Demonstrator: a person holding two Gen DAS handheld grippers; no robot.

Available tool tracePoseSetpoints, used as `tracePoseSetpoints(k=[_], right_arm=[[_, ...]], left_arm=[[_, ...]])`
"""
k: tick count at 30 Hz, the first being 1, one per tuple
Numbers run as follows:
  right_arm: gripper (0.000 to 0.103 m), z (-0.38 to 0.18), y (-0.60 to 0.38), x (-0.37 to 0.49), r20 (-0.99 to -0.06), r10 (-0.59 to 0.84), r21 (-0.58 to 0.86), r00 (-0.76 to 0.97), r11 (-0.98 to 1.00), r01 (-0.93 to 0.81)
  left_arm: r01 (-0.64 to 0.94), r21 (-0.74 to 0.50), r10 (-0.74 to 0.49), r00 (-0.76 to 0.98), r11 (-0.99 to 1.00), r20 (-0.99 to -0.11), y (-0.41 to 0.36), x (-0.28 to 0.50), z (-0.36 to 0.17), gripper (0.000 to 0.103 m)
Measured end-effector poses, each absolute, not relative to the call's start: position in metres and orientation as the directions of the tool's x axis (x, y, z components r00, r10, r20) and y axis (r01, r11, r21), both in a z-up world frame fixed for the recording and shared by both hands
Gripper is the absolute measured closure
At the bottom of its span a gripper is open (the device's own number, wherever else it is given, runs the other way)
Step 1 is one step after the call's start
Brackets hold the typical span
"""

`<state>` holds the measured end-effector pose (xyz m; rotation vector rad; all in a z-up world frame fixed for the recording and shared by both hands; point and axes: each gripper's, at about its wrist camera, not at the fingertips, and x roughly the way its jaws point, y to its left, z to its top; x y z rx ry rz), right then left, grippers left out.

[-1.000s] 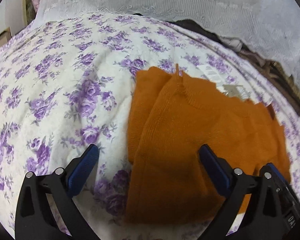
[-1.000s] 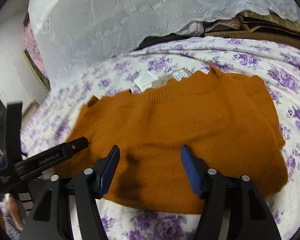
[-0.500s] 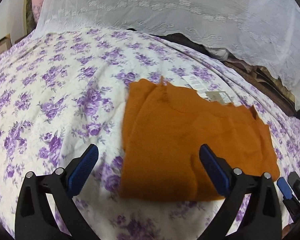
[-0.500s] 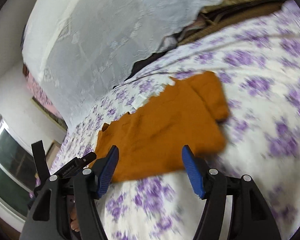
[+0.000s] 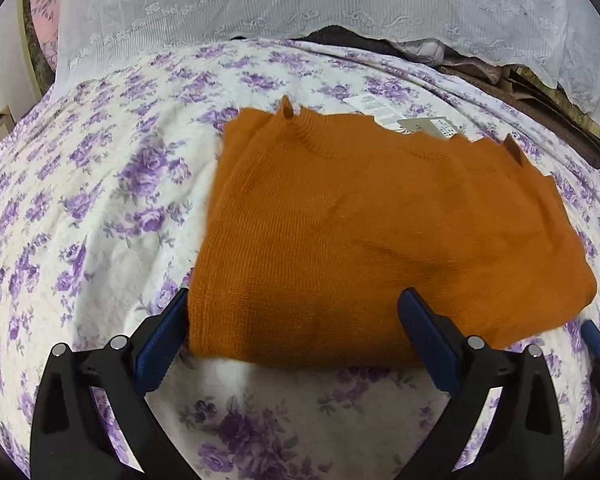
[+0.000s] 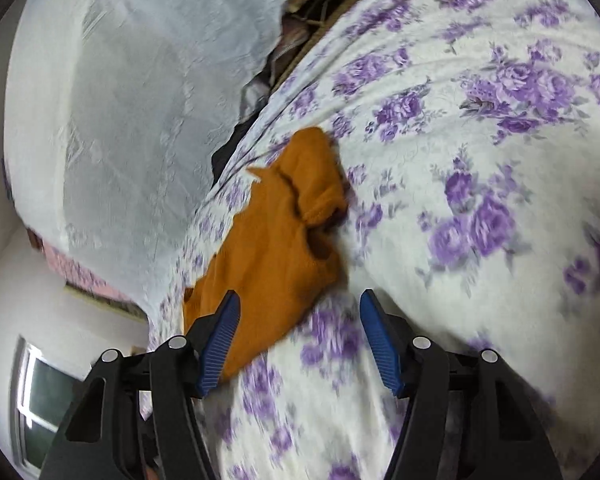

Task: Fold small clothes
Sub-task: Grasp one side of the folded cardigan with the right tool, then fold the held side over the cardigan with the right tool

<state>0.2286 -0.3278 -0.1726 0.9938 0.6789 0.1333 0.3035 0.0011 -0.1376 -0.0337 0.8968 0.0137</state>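
Since a second ago our right tongs (image 6: 298, 340) have swung out to the sweater's side and rolled hard, so the bed (image 6: 480, 160) now tilts across their view, while our left tongs (image 5: 294, 340) have drawn back a little toward the hem. The orange knit sweater (image 5: 380, 232) lies flat on the flowered bed just ahead of the left tongs, its near hem between their tips; from the right tongs it sits ahead and to the left, sleeve end folded in. Both tongs stand apart and empty, the right pair closing slightly with nothing pinched. We judge the knit soft, light and floppy, likely to sag and stretch, so the hem corners or folded side edge seem the best holds. The paper tags (image 5: 420, 124) beyond the collar are partly covered, and the right view is motion-blurred.
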Motion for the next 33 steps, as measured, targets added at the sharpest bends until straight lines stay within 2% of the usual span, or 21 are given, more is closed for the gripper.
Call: tracePoseSetpoints(k=[14,16,18,20,27,31,33], right_arm=[[0.044,-0.172,-0.323,0.314,-0.518,0.354,0.755,0.779,0.618,0.221],[0.047,-0.171,-0.316,0.317,-0.521,0.342,0.718,0.782,0.670,0.186],[0.058,-0.171,-0.312,0.316,-0.538,0.321,0.683,0.780,0.708,0.180],[0.063,-0.171,-0.316,0.313,-0.522,0.341,0.705,0.782,0.688,0.171],[0.062,-0.180,-0.331,0.295,-0.460,0.427,0.802,0.778,0.577,0.157],[0.062,-0.182,-0.329,0.296,-0.479,0.422,0.797,0.770,0.577,0.180],[0.071,-0.181,-0.326,0.303,-0.494,0.404,0.783,0.770,0.592,0.192]], left_arm=[[-0.025,-0.006,0.011,0.623,1.000,-0.782,-0.003,0.307,-0.140,0.004],[-0.027,-0.013,0.007,0.633,1.000,-0.774,-0.002,0.307,-0.137,0.004],[-0.033,-0.028,0.001,0.656,0.999,-0.755,0.000,0.306,-0.132,0.004],[-0.053,-0.036,0.010,0.681,0.998,-0.733,0.003,0.306,-0.126,0.004],[-0.086,-0.064,0.004,0.630,0.994,-0.776,0.014,0.316,-0.136,0.004],[-0.077,-0.043,0.016,0.638,0.996,-0.770,0.009,0.315,-0.137,0.004],[-0.065,-0.025,0.023,0.641,0.998,-0.767,0.004,0.314,-0.138,0.004]])
